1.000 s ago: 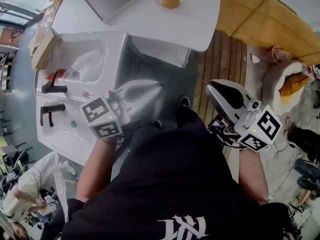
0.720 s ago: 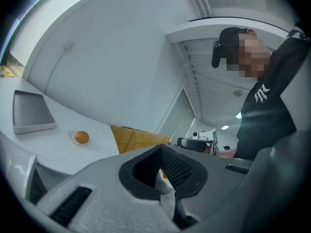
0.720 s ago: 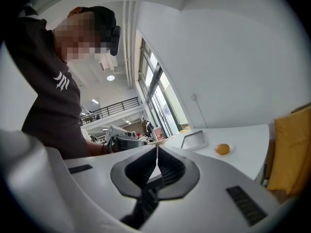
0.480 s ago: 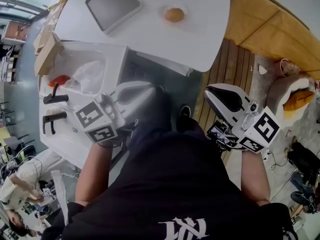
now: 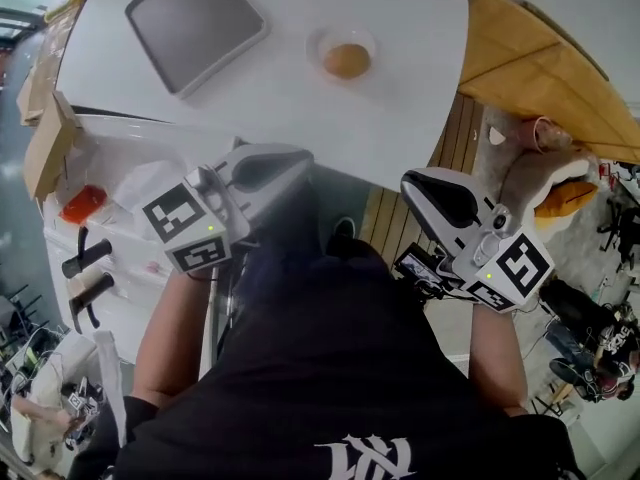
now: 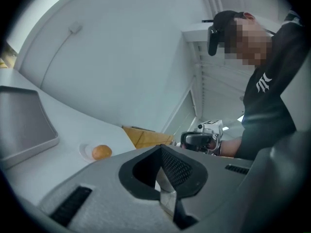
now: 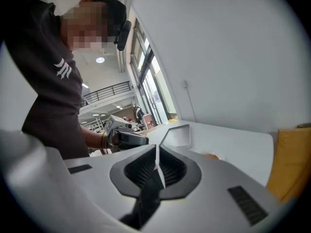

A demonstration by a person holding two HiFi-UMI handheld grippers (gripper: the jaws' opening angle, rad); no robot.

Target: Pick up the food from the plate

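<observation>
A round orange-brown piece of food (image 5: 347, 60) lies on a small clear plate (image 5: 322, 44) on the white table (image 5: 300, 98). My left gripper (image 5: 300, 156) hovers at the table's near edge, short of the plate, shut with nothing between its jaws. My right gripper (image 5: 408, 180) hangs over the wooden floor to the right of the table, also shut and empty. In the left gripper view the food (image 6: 101, 152) sits ahead and to the left of the closed left gripper (image 6: 167, 194). In the right gripper view the right gripper (image 7: 156, 171) points along the table, and the food (image 7: 210, 156) barely shows.
A grey tray (image 5: 195, 23) lies on the table left of the plate. A white counter (image 5: 130, 198) with black handles (image 5: 85, 258), a red item (image 5: 80, 203) and a cardboard box (image 5: 50, 138) stands at the left. A yellow cushion (image 5: 540, 58) lies beyond the table's right edge.
The table with the plate and tray has come nearer and lower in the head view. Both grippers have moved a little toward it and stay shut.
</observation>
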